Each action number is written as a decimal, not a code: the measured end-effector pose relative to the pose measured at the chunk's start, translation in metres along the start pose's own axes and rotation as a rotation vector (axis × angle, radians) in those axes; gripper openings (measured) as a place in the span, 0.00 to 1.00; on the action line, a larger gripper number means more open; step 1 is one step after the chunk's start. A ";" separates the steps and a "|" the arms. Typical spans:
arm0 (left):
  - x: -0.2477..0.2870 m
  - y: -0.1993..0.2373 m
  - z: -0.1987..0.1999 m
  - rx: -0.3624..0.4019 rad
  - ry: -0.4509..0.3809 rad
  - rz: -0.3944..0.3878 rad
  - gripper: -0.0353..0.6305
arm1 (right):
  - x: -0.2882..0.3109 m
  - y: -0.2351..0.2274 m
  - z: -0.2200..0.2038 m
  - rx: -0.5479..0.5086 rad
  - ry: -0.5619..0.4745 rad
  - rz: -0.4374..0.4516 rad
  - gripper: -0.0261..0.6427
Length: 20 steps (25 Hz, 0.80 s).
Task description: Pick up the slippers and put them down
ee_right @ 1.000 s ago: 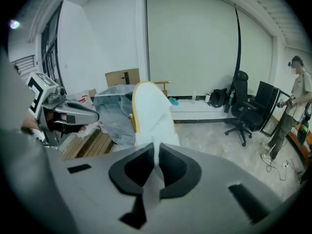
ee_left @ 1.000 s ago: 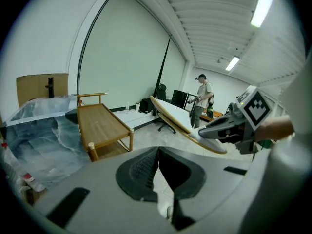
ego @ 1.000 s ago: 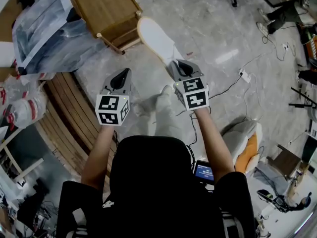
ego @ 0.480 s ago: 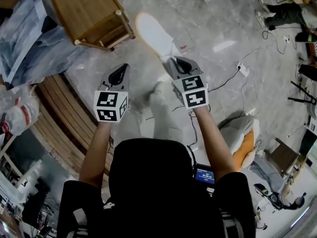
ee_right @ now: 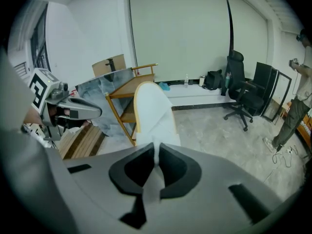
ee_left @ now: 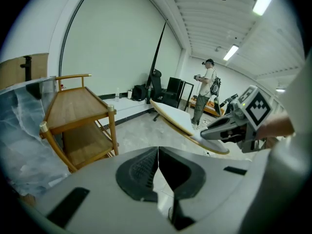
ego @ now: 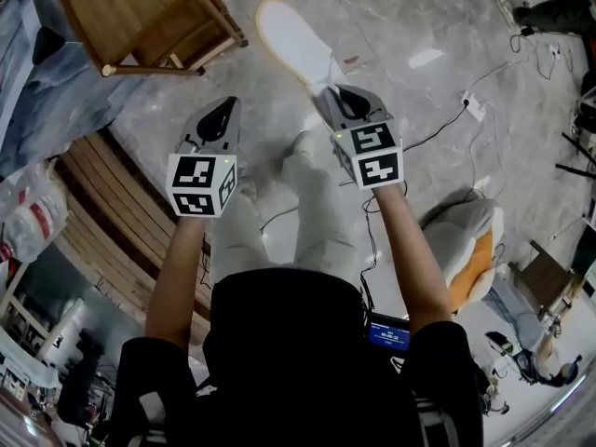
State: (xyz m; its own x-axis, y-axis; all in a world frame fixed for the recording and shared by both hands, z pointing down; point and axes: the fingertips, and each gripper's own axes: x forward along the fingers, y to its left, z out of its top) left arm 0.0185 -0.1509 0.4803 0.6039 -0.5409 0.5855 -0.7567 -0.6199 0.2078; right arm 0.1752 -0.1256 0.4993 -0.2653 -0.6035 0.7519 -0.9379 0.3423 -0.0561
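The left gripper [ee_left: 158,155] is shown nearest, its jaws pressed together with nothing between them. Beside it, the jaws of the right gripper [ee_right: 157,155] are clamped on a thin white margin at one end of the slipper [ego: 293,43], which is carried clear of the floor [ego: 410,26] and projects forward, its sole rimmed in tan. Because only that narrow margin is pinched, the slipper is judged liable to pivot or slide out if it is swung, and to land askew if it is released too high. Further off, a wooden rack [ego: 149,17] stands near the slipper's far end and could be clipped, and a cable [ego: 438,138] lies on the floor to the right, where an uneven set-down is possible.
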 end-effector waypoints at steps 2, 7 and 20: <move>0.009 0.002 -0.018 0.008 0.003 -0.011 0.06 | 0.012 -0.003 -0.016 0.008 0.000 -0.011 0.06; 0.041 0.012 -0.062 0.006 0.001 -0.031 0.06 | 0.049 -0.013 -0.055 0.018 -0.018 -0.039 0.06; 0.135 0.040 -0.149 0.051 -0.018 -0.021 0.06 | 0.155 -0.042 -0.135 -0.002 -0.014 -0.073 0.06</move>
State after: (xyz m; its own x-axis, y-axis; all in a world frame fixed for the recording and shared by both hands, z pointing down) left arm 0.0319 -0.1637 0.6844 0.6242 -0.5374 0.5671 -0.7304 -0.6591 0.1793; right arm 0.2033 -0.1361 0.7068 -0.1991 -0.6371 0.7446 -0.9544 0.2986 0.0002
